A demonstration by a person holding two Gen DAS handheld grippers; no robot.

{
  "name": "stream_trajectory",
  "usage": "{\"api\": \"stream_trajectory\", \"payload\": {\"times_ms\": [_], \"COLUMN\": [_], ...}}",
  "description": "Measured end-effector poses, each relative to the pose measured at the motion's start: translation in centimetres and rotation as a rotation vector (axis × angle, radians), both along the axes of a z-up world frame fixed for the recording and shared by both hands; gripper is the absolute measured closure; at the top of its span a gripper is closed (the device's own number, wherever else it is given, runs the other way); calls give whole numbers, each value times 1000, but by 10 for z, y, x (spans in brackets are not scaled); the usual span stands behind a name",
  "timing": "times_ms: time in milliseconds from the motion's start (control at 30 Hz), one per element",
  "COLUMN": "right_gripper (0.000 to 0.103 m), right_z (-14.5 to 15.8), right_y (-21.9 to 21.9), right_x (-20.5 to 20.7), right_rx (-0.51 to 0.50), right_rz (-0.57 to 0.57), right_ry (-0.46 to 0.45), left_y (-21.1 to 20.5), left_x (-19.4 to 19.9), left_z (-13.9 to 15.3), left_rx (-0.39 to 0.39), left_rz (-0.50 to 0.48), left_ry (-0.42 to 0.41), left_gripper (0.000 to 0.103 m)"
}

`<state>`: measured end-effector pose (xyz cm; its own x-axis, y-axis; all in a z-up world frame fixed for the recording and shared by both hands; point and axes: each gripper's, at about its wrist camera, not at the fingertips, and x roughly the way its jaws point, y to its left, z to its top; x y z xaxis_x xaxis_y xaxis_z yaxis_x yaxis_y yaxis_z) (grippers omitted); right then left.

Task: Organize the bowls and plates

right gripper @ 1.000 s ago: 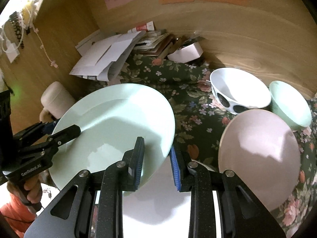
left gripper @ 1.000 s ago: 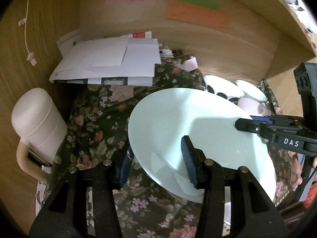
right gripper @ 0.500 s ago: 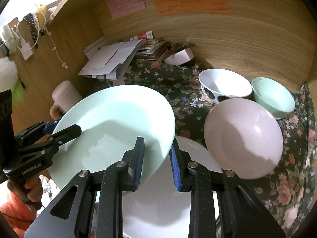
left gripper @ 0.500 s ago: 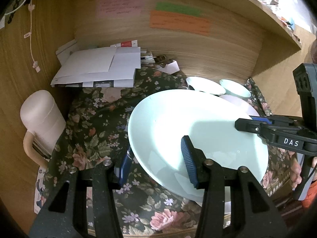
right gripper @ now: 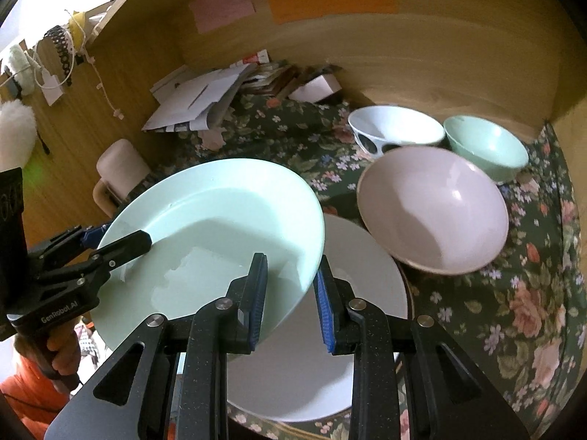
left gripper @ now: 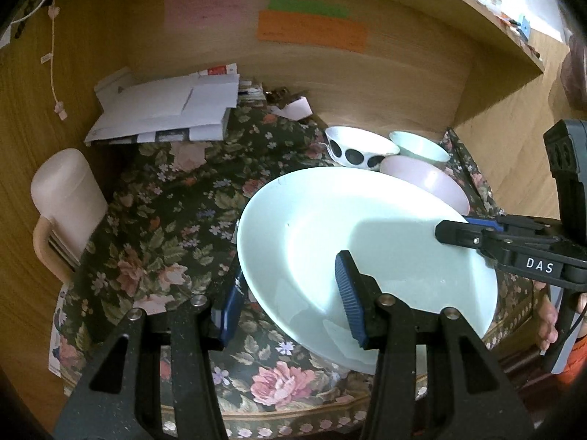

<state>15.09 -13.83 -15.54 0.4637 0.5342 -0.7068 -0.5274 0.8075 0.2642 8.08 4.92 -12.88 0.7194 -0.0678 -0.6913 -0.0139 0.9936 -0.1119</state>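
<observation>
plate, mint green (right gripper: 220, 220) tilted, lifted above white plate (right gripper: 359, 267) on floral tablecloth (right gripper: 513, 311) | left gripper (left gripper: 290, 300) straddles its near rim, fingers wide apart, grip unclear | right gripper (right gripper: 290, 297) clamped on opposite rim | pink bowl (right gripper: 433, 209), spotted bowl (right gripper: 396, 128), green bowl (right gripper: 484, 143) clustered beside | papers (left gripper: 165, 110) at back
</observation>
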Motion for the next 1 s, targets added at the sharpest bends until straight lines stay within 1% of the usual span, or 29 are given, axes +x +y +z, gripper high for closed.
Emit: {"api": "stream_trajectory", "payload": {"times_ms": [400,733,1000], "right_gripper": [80,80,80], "right_z": [-27,-41,-50], "right_y": [-19,-29,-30], "right_x": [-5,-2,-2], "right_rx": [-5,-1,-4], "right_rz": [-40,-73,-70], "right_ry": [58,98,120], "left_y": [-15,-26,-26], "left_x": [5,13,21], "left_z": [-26,-41,-52], "left_rx": [-28,-29,-25], "left_rz": [-28,-50,-53], "left_ry": [56,86,106], "left_gripper": [55,55,55]}}
